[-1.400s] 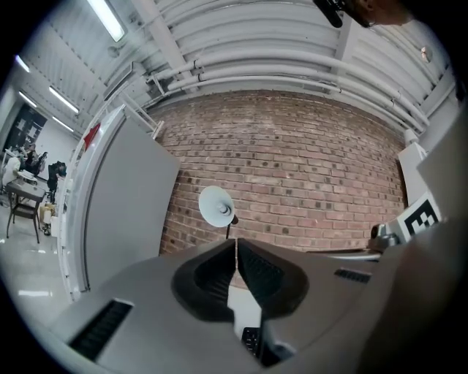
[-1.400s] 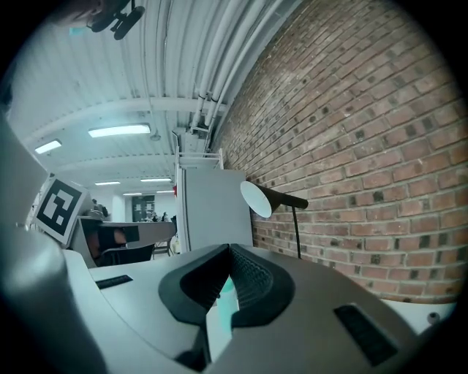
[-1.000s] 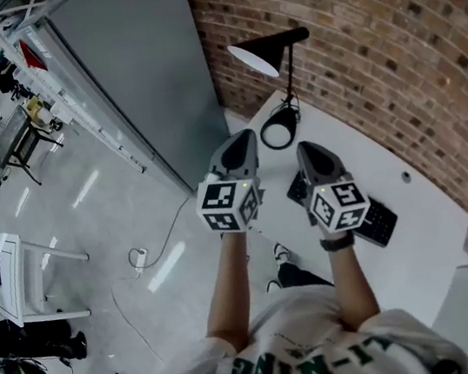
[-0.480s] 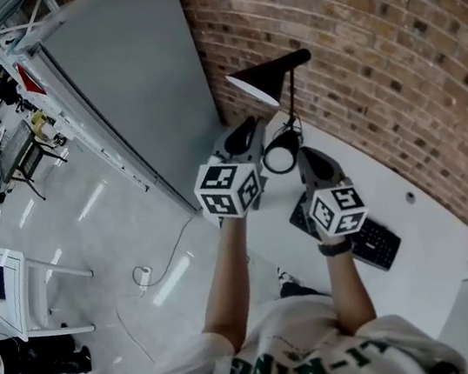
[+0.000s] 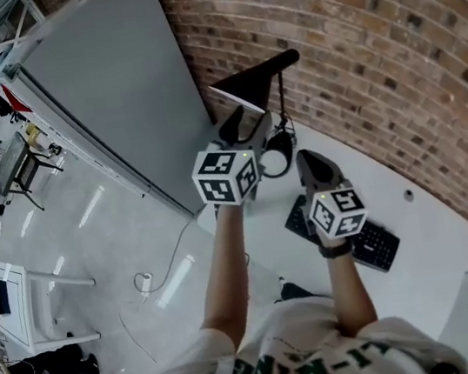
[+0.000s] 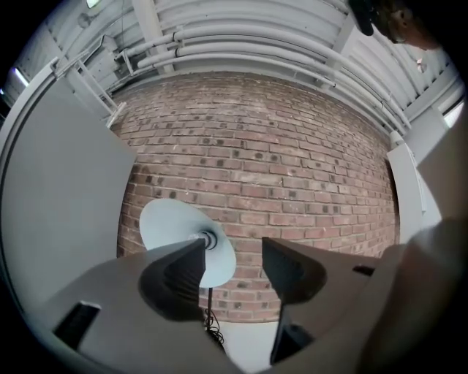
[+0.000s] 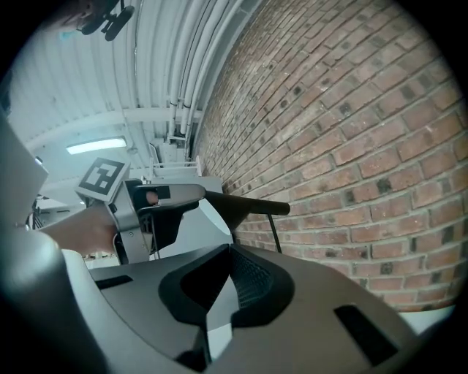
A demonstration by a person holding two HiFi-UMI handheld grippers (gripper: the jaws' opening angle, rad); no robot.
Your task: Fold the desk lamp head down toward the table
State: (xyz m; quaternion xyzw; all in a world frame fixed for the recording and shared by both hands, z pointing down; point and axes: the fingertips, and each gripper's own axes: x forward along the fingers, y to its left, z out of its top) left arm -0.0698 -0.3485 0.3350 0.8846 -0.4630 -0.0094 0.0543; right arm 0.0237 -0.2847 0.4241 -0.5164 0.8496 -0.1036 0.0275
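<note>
The black desk lamp stands at the white table's far end against the brick wall. Its cone head (image 5: 250, 91) juts out level on a thin stem above a round base (image 5: 276, 163). My left gripper (image 5: 246, 122) is raised right at the head's rim and its jaws have just been opening. In the left gripper view the pale inside of the shade (image 6: 172, 226) shows ahead, partly behind one finger, and nothing sits between the open jaws (image 6: 234, 256). The right gripper (image 5: 307, 159) hovers lower, to the right of the base, shut and empty (image 7: 230, 248). It looks onto the lamp head (image 7: 245, 208) and the left gripper (image 7: 164, 204).
A black keyboard (image 5: 361, 241) lies on the white table (image 5: 417, 232) under my right forearm. A tall grey panel (image 5: 105, 96) stands left of the lamp, and the brick wall (image 5: 370, 46) runs behind it. Cable coils by the lamp's base.
My left gripper has risen and moved forward to the lamp head, and its jaws have gone from shut to open. The right gripper has crept forward a little.
</note>
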